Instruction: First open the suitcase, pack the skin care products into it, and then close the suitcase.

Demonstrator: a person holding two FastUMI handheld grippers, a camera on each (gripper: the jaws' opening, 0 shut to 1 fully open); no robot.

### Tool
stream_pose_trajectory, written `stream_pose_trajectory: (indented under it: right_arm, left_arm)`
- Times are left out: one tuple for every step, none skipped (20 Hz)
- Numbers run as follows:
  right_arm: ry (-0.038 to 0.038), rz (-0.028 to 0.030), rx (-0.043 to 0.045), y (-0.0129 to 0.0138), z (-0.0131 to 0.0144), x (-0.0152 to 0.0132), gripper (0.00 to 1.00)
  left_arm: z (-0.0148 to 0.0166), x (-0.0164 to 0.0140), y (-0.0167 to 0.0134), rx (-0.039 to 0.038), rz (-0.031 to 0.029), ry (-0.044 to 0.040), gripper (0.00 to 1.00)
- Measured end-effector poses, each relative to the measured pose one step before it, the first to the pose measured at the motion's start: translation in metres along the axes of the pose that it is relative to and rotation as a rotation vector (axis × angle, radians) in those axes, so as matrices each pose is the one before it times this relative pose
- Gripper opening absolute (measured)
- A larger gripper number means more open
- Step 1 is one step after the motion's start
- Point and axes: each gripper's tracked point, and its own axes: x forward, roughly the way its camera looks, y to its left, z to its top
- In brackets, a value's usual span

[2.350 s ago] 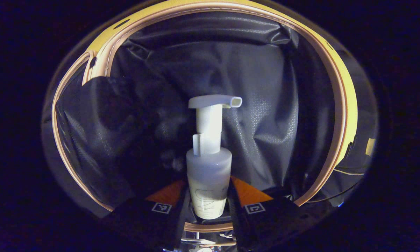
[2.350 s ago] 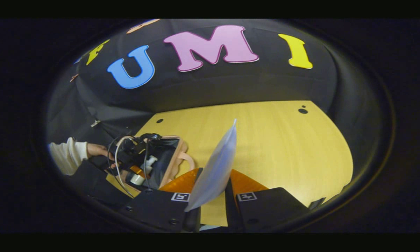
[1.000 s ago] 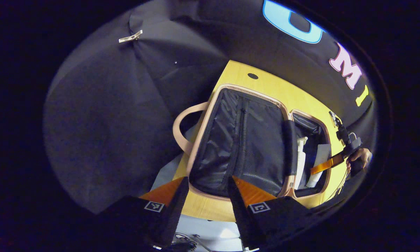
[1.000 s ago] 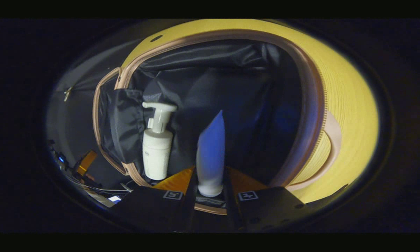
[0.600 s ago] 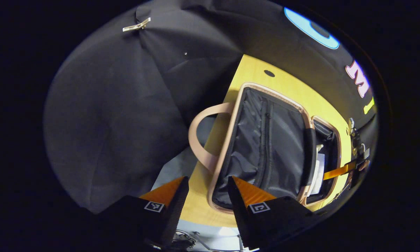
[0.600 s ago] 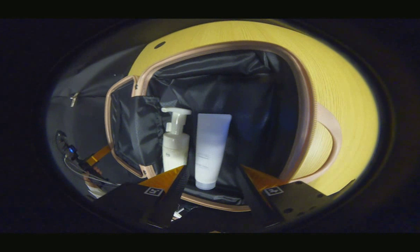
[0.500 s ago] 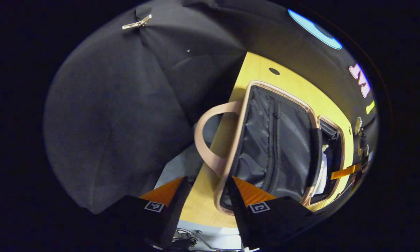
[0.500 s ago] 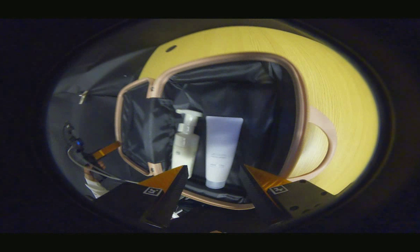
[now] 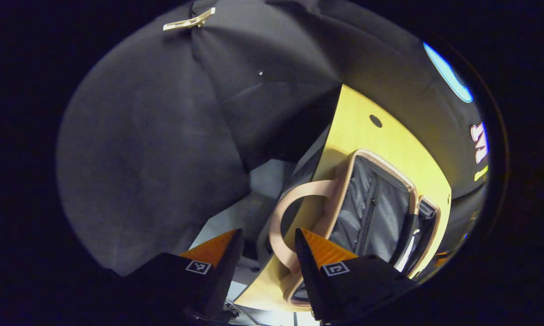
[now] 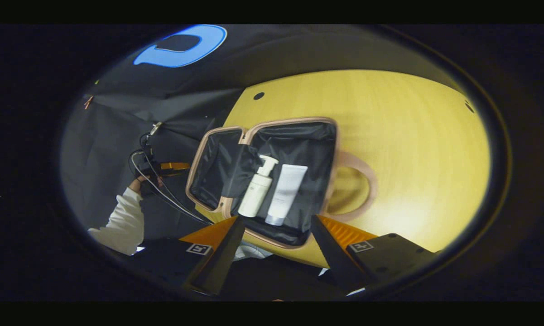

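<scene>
The suitcase [image 10: 290, 121] lies open and flat on the yellow table [image 10: 412, 136], tan-rimmed with black lining. In its right half a white pump bottle [image 10: 257, 189] and a white tube [image 10: 286, 194] lie side by side. My right gripper [image 10: 276, 240] hangs open above the case's near edge, holding nothing. In the left gripper view, my left gripper [image 9: 265, 253] is open, and the tan loop handle [image 9: 283, 217] of the suitcase [image 9: 371, 213] sits just ahead of its fingertips. The left gripper [image 10: 165, 166] shows beyond the case's left half, held by a hand with a white sleeve [image 10: 122, 222].
The second tan handle [image 10: 364, 181] sticks out on the case's right side over the table. The table edge [image 9: 319, 149] runs close to the left handle, with pale floor [image 9: 262, 181] below. Black cloth walls stand behind. Cables trail from the left gripper.
My right gripper let go of the tube inside the case and pulled back, open. My left gripper, having left the pump bottle, swung out to the handle at the case's left end.
</scene>
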Motion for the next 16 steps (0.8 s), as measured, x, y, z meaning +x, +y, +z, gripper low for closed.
stream_pose_trajectory:
  right_arm:
    - [-0.01358,0.00482,0.02578,-0.00109,0.00046,-0.00398,0.93]
    - [-0.00668,0.0042,0.02787,-0.00113,0.00018,-0.00365,0.93]
    - [-0.01103,0.00359,0.02075,-0.00149,0.00018,-0.00265,0.93]
    - [-0.00951,0.00122,0.01253,-0.00152,-0.00012,-0.0034,0.93]
    - [-0.00533,0.00121,0.0075,-0.00209,-0.00078,-0.00166,0.93]
    - [-0.00283,-0.00107,0.0098,-0.00208,-0.00197,-0.00034,0.93]
    - [-0.0047,-0.00298,0.01163,-0.00373,0.00047,-0.00047,0.93]
    - [-0.0083,-0.00531,0.0133,-0.0039,0.00048,-0.00076,0.93]
    - [-0.00374,-0.00318,0.01326,-0.00398,0.00053,-0.00139,0.93]
    - [-0.00293,0.00236,0.01192,-0.00066,-0.00079,-0.00263,0.93]
    - [-0.00802,0.0036,0.00514,-0.00082,0.00082,-0.00265,0.93]
    - [-0.0051,0.00358,0.00098,-0.00055,0.00012,-0.00282,0.93]
    - [-0.00226,0.0037,-0.00135,-0.00111,0.00031,-0.00197,0.93]
    - [0.00069,0.00049,-0.0035,-0.00301,0.00065,-0.00066,0.93]
    - [-0.00415,-0.00588,-0.00241,-0.00436,0.00236,-0.00003,0.93]
    - [-0.00691,0.00085,-0.00047,-0.00257,0.0034,-0.00082,0.93]
  left_arm:
    - [-0.00262,0.00987,-0.0037,0.00879,0.00017,0.02938,0.74]
    - [-0.00214,0.01218,-0.00225,0.0146,0.00802,0.02465,0.74]
    - [-0.00041,0.01025,0.00426,0.0196,0.04316,0.02028,0.74]
    - [-0.00091,0.0088,0.00535,0.01736,0.03834,0.02382,0.82]
    - [0.0,0.00658,0.00161,0.01256,0.0185,0.01806,0.72]
    - [-0.00223,0.00384,-0.00223,0.0151,0.00086,0.02167,0.72]
    - [-0.00127,0.00492,-0.00724,-0.01451,-0.0283,0.01926,0.58]
    - [0.00093,0.00366,0.00046,-0.01336,0.0196,0.00062,0.41]
    - [0.00087,-0.00133,-0.00043,-0.00396,0.01067,-0.00026,0.24]
    - [0.00276,-0.00631,0.00166,0.00358,0.00316,-0.02871,0.22]
    - [0.00452,-0.00715,-0.00185,0.00145,-0.00757,-0.03431,0.24]
    - [0.00196,-0.01179,-0.00382,0.00571,-0.01706,-0.02647,0.19]
    - [0.00028,-0.01317,-0.00336,0.01783,-0.01465,-0.01582,0.18]
    - [0.00447,-0.01407,-0.00085,0.02548,-0.00082,-0.02741,0.18]
    - [0.00389,-0.01656,-0.00466,0.02145,-0.00765,-0.02934,0.17]
    - [0.00672,-0.0194,-0.00747,0.01179,-0.00966,-0.04031,0.17]
